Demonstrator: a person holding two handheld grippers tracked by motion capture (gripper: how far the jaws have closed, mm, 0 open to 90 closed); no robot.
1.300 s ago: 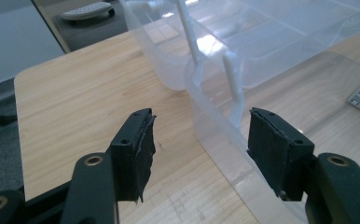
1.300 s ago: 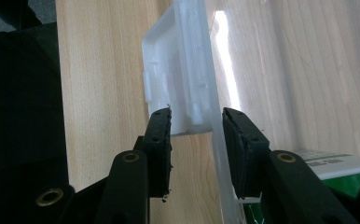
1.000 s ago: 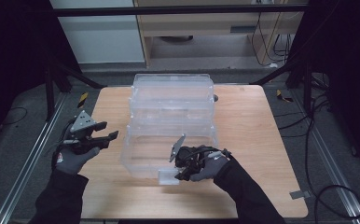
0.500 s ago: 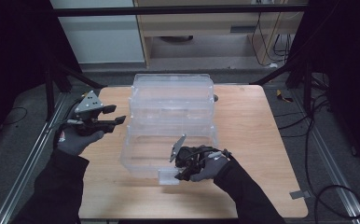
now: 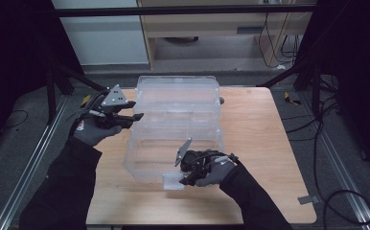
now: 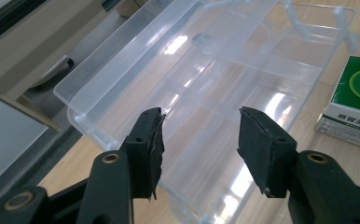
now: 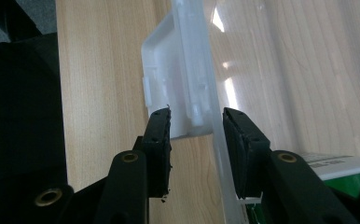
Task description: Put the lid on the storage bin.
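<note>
- The left gripper [image 5: 131, 112] is at the middle left of the high view, up in the air by the left side of the clear plastic box [image 5: 176, 127].
- Its jaws have just been closing a bit, but there is a gap between them and nothing is in it (the box shows through the gap in the left gripper view [image 6: 199, 140]).
- A gloved hand [image 5: 91, 130] holds that gripper, with a dark sleeve running down to the bottom left.
- The right gripper [image 5: 187, 176] is low in the middle of the high view, at the front edge of the box.
- In the right gripper view [image 7: 197, 135] its jaws stand on both sides of the front wall of the box, right by the white latch [image 7: 178, 74]. One pad is outside the wall and one is inside. I cannot tell if the pads press on the wall.
- Another gloved hand [image 5: 214, 168] holds this gripper, and its sleeve goes off to the bottom right.
- The box is see-through, with little walls inside that make compartments [image 6: 243, 70]. Its lid [image 5: 178, 91] is open and leans toward the top of the frame.
- A green and white carton [image 6: 353, 105] lies at the right edge of the left gripper view, seen through the clear plastic.
- The box sits in the middle of a wooden table [image 5: 269, 139].
</note>
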